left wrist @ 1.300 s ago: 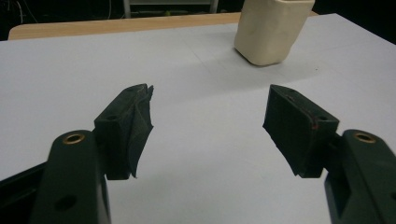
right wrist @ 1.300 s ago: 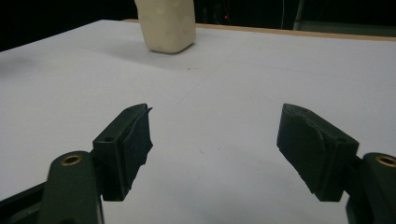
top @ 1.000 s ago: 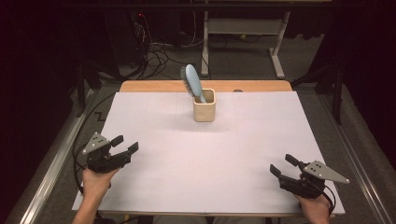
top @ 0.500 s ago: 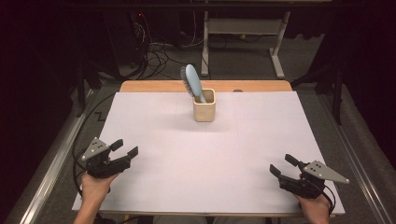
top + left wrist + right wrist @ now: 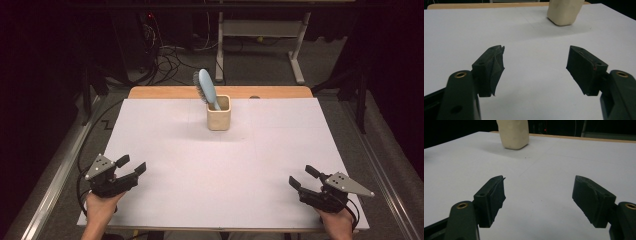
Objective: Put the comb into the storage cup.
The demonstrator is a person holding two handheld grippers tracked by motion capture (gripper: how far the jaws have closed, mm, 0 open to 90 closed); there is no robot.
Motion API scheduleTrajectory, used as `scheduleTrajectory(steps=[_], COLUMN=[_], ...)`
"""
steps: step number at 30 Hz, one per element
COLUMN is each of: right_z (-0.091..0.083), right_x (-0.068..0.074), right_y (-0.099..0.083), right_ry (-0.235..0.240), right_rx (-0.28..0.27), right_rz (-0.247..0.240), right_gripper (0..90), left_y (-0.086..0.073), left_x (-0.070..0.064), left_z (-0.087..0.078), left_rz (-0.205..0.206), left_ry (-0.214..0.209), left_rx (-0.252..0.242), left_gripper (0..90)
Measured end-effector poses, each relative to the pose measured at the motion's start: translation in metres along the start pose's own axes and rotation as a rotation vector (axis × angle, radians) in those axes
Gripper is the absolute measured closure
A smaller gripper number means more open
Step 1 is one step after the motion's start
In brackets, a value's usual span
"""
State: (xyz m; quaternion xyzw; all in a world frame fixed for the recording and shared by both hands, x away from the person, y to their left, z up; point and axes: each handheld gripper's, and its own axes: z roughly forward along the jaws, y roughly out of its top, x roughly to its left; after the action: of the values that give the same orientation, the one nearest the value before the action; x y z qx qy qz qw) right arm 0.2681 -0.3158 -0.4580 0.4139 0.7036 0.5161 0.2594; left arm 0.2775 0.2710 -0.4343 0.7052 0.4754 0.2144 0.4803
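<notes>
A cream cup (image 5: pixel 218 113) stands upright on the white table (image 5: pixel 220 175), toward its far edge and about midway across. In the cup sits a blue hairbrush (image 5: pixel 206 89), handle down, head leaning over the cup's left rim, dark bristles facing left. The handle below the rim is hidden inside the cup. In the left gripper view the cup (image 5: pixel 564 12) is cut off at the top edge, so the brush cannot be seen there; the same holds in the right gripper view, where the cup (image 5: pixel 513 133) shows as a bare lower body. Left gripper (image 5: pixel 131 166) is near the table's front left corner, well apart from the cup, jaws spread wide with nothing between them; bare table shows in the gap (image 5: pixel 536 63). Right gripper (image 5: pixel 304 177) is near the front right corner, equally far from the cup, jaws likewise wide apart and empty (image 5: pixel 539 192). Both grippers point inward and forward toward the cup. Cup lies ahead of and between the two grippers, touching neither. Each hand is partly cut off by the bottom edge of the high view.
</notes>
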Motion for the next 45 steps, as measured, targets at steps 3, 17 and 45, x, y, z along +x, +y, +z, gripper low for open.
scheduleTrajectory(steps=[3, 17, 45], right_z=[0.000, 0.000, 0.000], right_x=[0.000, 0.000, -0.001], right_y=[0.000, 0.000, -0.001], right_ry=[-0.001, -0.002, -0.012], right_rx=[0.001, 0.003, 0.006], right_rz=[0.000, -0.001, 0.013], right_gripper=[26.6, 26.7, 26.7], left_y=[-0.003, -0.018, -0.042], left_x=[0.001, 0.004, 0.011], left_z=[-0.001, -0.003, -0.009], left_rz=[-0.006, -0.023, -0.079], left_ry=[0.005, 0.028, 0.063], left_rx=[-0.002, 0.010, -0.017], left_gripper=[30.2, 29.1, 27.2])
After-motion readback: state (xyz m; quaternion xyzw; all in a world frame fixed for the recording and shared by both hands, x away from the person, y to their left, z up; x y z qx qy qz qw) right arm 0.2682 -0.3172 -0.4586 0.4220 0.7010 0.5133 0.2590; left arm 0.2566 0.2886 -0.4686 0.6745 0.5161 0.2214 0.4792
